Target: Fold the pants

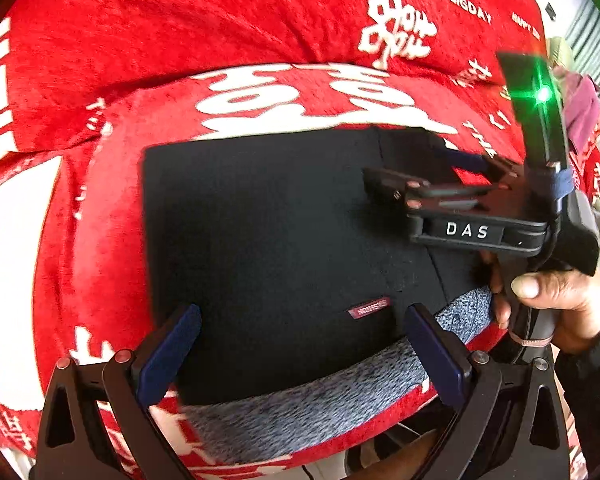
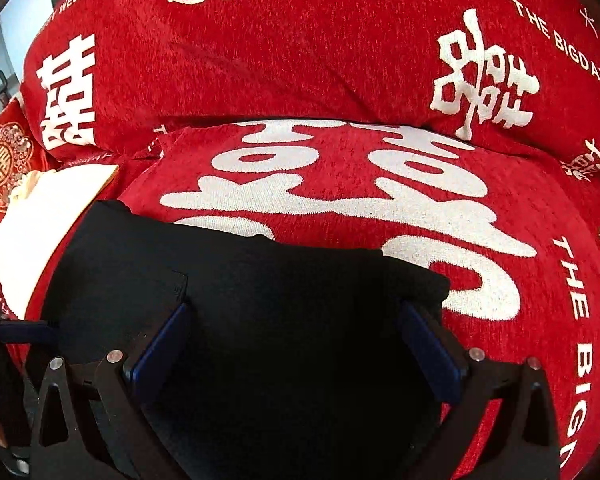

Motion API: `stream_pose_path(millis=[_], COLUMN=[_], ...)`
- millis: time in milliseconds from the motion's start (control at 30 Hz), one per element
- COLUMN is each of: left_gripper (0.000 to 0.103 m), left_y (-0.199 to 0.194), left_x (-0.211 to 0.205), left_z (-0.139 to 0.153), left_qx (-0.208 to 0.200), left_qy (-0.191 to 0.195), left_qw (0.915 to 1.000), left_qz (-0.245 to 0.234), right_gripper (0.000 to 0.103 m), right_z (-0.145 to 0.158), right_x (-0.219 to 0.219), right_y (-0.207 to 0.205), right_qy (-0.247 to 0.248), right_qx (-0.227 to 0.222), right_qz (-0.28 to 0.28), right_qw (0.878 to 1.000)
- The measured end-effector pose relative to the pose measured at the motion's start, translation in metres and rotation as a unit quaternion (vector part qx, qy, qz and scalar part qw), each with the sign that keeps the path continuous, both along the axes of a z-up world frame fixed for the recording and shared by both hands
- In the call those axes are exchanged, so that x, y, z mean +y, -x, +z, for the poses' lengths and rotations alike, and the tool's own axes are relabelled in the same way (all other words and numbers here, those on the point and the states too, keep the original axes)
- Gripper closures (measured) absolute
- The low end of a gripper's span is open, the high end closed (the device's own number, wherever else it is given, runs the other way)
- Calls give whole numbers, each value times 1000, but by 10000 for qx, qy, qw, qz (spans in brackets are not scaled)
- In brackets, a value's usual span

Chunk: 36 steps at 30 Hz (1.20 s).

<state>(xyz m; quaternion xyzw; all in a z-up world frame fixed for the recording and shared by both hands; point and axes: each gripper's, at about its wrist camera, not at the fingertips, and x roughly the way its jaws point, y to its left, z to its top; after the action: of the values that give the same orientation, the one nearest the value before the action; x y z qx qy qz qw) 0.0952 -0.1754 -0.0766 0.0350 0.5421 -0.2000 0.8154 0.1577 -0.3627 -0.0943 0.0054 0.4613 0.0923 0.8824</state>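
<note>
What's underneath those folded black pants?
The folded black pants lie on a red cushion cover with white characters; their grey fleecy lining shows at the near edge. Anything beneath them is hidden.

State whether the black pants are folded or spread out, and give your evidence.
Folded. The black pants lie as a compact rectangle with straight edges on the red cover; the grey lining shows along the near edge.

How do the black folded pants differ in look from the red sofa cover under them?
The black folded pants are plain and dark, with one small red label; the red sofa cover carries big white characters. The pants form a flat, neat rectangle; the cover drapes over rounded cushions. The pants show grey fleecy lining; the cover does not. Both are fabric.
</note>
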Motion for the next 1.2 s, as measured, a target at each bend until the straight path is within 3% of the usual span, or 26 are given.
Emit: stream_pose_path(millis=[100,267,467,633,700,767,833,867,900,1033,1133,1200], left_gripper=[2,2,2,2,2,2,2,1,0,0,0,0], left_y=[-3,-24,-53,-63,-72,-88,-109,-119,-129,-132,-113,-86], left_x=[22,59,87,102,104,100,93,90,87,89,96,106], left_z=[6,-3,-25,-22,-14,-9,-14,-23,-34,-38,-15,-4], left_qx=[-74,130,725,1073,927,639,313,342,523,798,533,424], left_qy=[29,220,538,821,903,754,241,-170,-305,-145,-61,213], left_qw=[9997,9974,9889,9789,9797,9839,9879,9865,9849,9805,9847,9866], left_qz=[238,679,1181,1530,1531,1488,1500,1594,1620,1788,1656,1564], right_gripper=[0,0,0,0,0,0,0,0,0,0,0,0], right_z=[0,0,0,-1,-1,-1,-1,-1,-1,-1,2,8], right_x=[2,7,6,9,9,10,10,10,9,9,12,11], right_y=[0,2,2,0,-1,0,2,4,6,10,4,3], right_qy=[83,277,287,441,447,458,455,447,438,449,534,556], right_qx=[0,-34,-64,28,52,21,-81,-145,-224,-364,-216,-40], right_qz=[-14,-102,-106,-106,-116,-130,-149,-155,-158,-199,-180,-243], right_qw=[10000,9996,9995,9990,9989,9989,9988,9988,9987,9981,9982,9981])
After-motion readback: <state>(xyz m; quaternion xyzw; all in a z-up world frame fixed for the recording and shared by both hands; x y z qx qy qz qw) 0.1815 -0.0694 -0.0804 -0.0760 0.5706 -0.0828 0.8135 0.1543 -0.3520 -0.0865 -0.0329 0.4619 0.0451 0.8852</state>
